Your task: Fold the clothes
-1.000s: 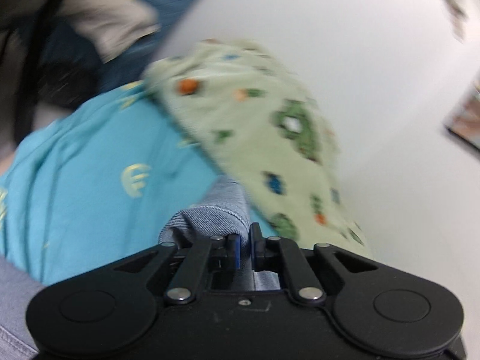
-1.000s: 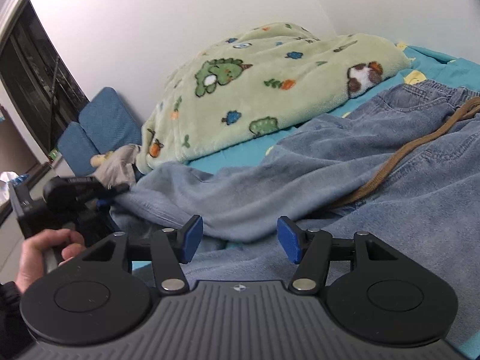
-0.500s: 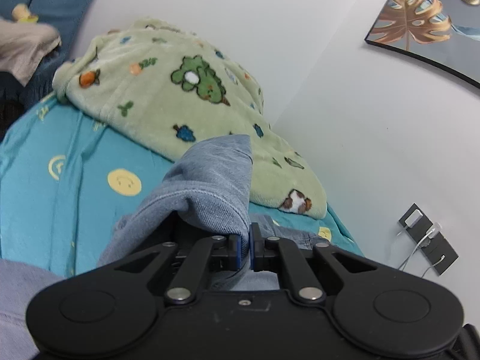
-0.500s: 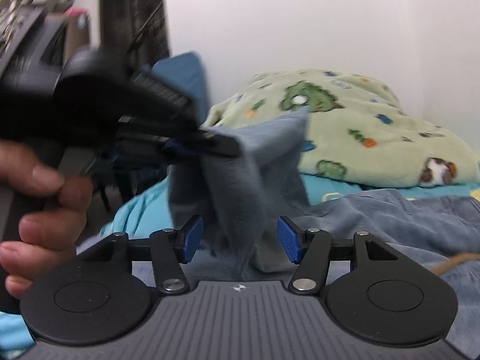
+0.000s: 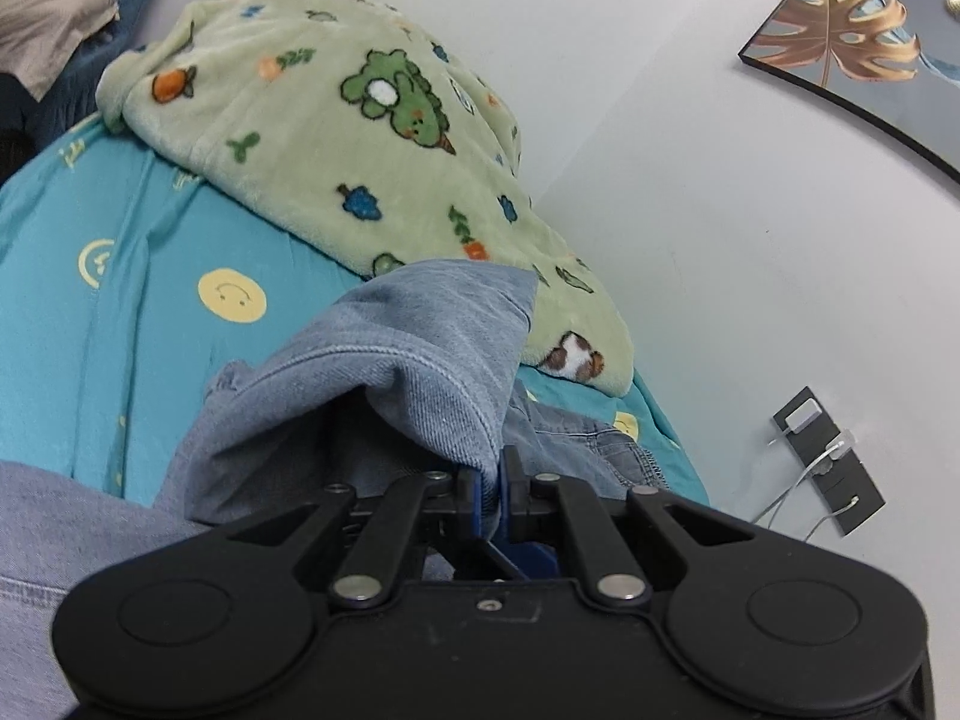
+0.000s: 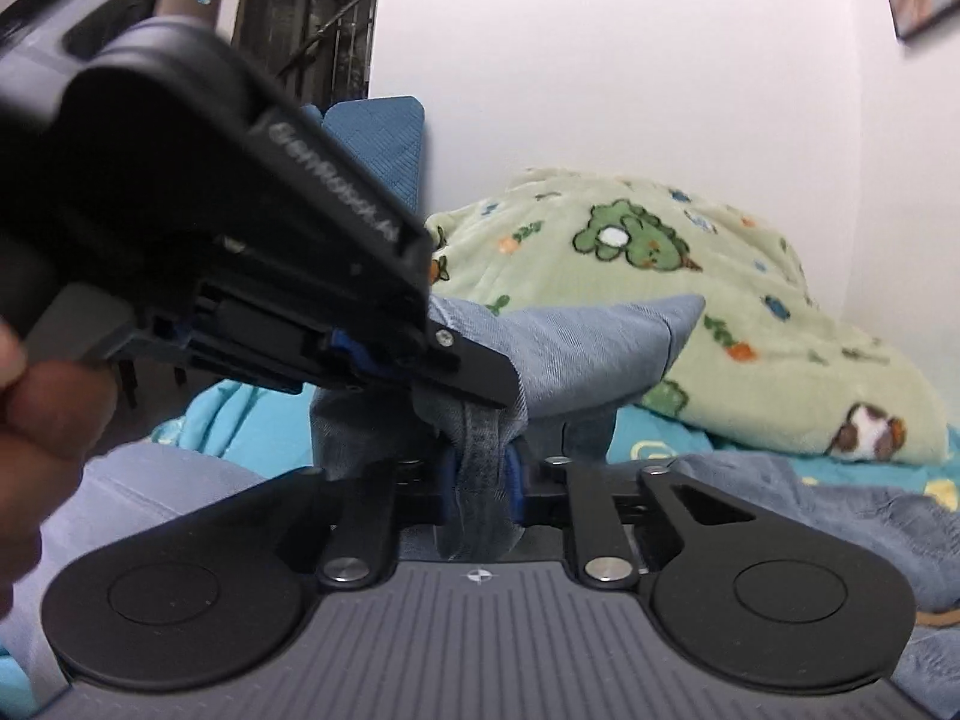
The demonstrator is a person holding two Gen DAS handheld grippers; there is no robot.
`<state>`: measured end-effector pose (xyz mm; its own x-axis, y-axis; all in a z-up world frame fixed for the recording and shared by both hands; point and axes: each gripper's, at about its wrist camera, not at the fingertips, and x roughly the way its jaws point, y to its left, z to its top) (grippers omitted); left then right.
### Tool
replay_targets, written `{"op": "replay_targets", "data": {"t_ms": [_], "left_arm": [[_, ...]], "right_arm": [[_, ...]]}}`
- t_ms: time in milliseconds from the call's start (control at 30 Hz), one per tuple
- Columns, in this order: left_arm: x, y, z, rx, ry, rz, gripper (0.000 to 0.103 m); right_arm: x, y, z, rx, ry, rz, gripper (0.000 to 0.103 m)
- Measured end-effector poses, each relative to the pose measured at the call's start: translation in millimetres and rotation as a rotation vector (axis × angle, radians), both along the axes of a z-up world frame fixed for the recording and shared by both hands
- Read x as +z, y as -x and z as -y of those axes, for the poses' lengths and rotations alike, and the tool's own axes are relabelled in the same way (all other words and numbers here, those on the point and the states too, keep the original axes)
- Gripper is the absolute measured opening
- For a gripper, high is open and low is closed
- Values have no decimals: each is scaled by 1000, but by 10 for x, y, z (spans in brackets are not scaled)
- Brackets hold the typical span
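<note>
A pair of light blue jeans (image 5: 420,348) lies on the bed, with one leg end lifted off the turquoise sheet (image 5: 90,300). My left gripper (image 5: 493,480) is shut on the hem of that leg end. In the right wrist view the same denim (image 6: 588,348) hangs between both tools. My right gripper (image 6: 480,483) is shut on a bunched fold of the jeans just below the left gripper (image 6: 462,378), which crosses the view from the left, held by a hand (image 6: 36,420). The rest of the jeans (image 6: 840,516) spreads out at the right.
A green fleece blanket (image 5: 336,138) with dinosaur prints is piled at the back of the bed against the white wall (image 5: 690,120). A framed leaf picture (image 5: 858,42) hangs on the wall, and a wall socket (image 5: 828,462) with cables sits lower right. A blue cushion (image 6: 378,144) stands beyond.
The left gripper has lifted the jeans leg end up and toward the right gripper. The right gripper, open before, has closed on the denim.
</note>
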<state>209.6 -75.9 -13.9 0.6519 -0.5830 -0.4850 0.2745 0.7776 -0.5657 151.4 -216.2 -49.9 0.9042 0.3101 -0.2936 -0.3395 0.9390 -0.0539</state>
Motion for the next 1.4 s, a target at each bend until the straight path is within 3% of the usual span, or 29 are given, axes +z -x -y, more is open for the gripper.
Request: {"op": "replay_targets", "data": {"t_ms": [33, 67, 100, 133, 167, 200, 300, 367, 533, 833, 933, 1033, 1067, 1200, 1400], "left_arm": [[-16, -10, -18, -1, 19, -13, 7], [-36, -19, -40, -4, 47, -24, 14], [-49, -24, -67, -1, 82, -35, 29], [-57, -23, -98, 10, 120, -46, 37], [-64, -23, -128, 20, 159, -57, 54], [-72, -13, -165, 42, 194, -63, 63], [-140, 15, -269, 85, 291, -82, 67], [-192, 0, -301, 113, 301, -107, 67], [-468, -100, -553, 267, 430, -185, 68], [-948, -402, -979, 495, 596, -265, 65], [-972, -550, -951, 482, 549, -275, 62], [-944, -666, -934, 480, 466, -284, 33], [-926, -696, -954, 479, 441, -287, 17], [-700, -688, -1102, 454, 345, -204, 9], [-94, -555, -1282, 405, 201, -34, 6]], "right_arm": [[-3, 1, -12, -2, 8, -2, 15], [0, 4, -13, -9, 11, -6, 15], [11, -6, 2, -18, 4, -14, 15], [21, -16, 19, -27, -4, -22, 14], [27, -28, 41, -37, -17, -31, 14], [32, -40, 63, -47, -30, -40, 14], [48, -63, 110, -65, -58, -58, 14], [55, -63, 120, -68, -70, -60, 14], [40, -40, 100, -75, -56, -53, 14], [57, -52, 197, -102, -123, -59, 14], [41, -23, 131, -75, -103, -53, 14], [35, 22, 38, -43, -70, -38, 14], [36, 35, 11, -33, -61, -34, 14], [33, 59, -57, 3, -56, -35, 15], [-4, 75, -173, 64, -89, -59, 15]]}}
